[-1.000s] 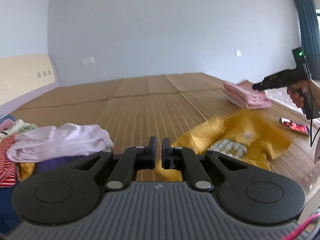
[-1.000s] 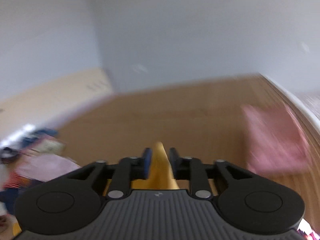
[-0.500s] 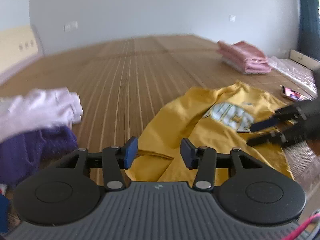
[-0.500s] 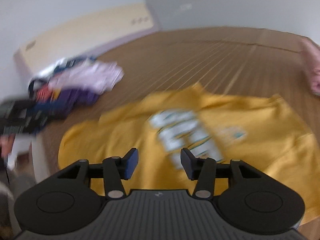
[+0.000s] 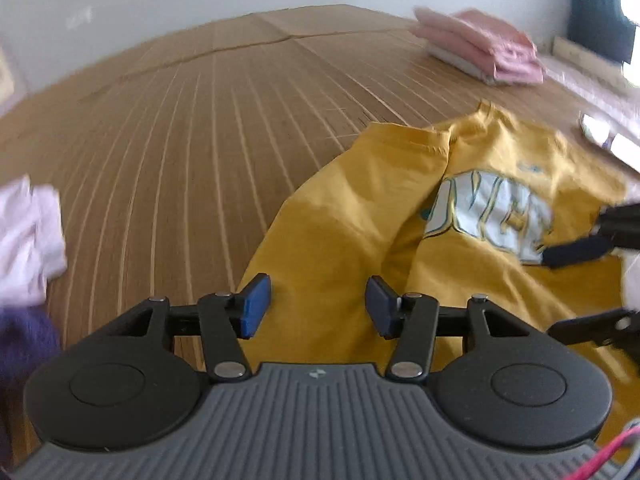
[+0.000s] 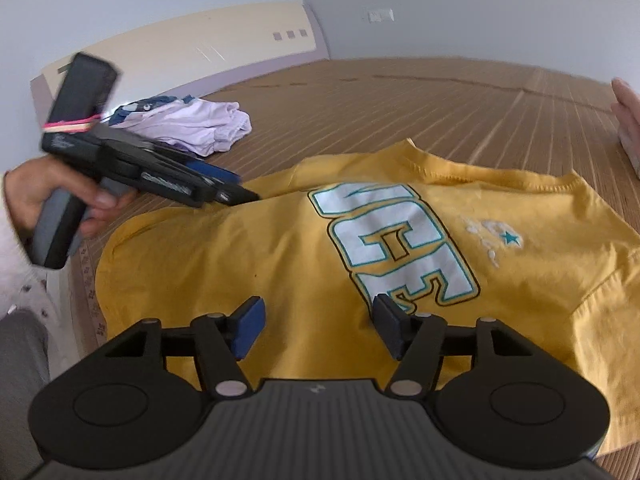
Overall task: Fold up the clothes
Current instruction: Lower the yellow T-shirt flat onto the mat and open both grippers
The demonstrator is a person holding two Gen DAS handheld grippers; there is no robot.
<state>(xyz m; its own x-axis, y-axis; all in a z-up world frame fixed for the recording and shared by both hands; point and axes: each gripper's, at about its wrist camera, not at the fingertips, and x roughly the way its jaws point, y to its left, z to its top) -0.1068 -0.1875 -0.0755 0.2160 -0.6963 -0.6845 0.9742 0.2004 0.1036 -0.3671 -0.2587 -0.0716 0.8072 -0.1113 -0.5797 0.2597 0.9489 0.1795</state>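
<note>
While both tools are hovering over the cloth, these points are mattering:
Left gripper (image 5: 316, 306): jaws are standing wide apart, holding nothing.
Right gripper (image 6: 316, 330): jaws are likewise gaping, empty.
Yellow T-shirt (image 6: 280, 256): lying rumpled on the bamboo mat (image 5: 180, 128), directly beneath and ahead of both jaw pairs.
Risk, bunching: a ridge is running ahead-right of the left jaws; pinching there is probably catching two layers.
Risk, skew: grabbing unmatched edges is likely dragging the fold crooked.

Yellow shirt (image 6: 280, 264), white teal-edged letters; pink stack (image 5: 480, 46).
</note>
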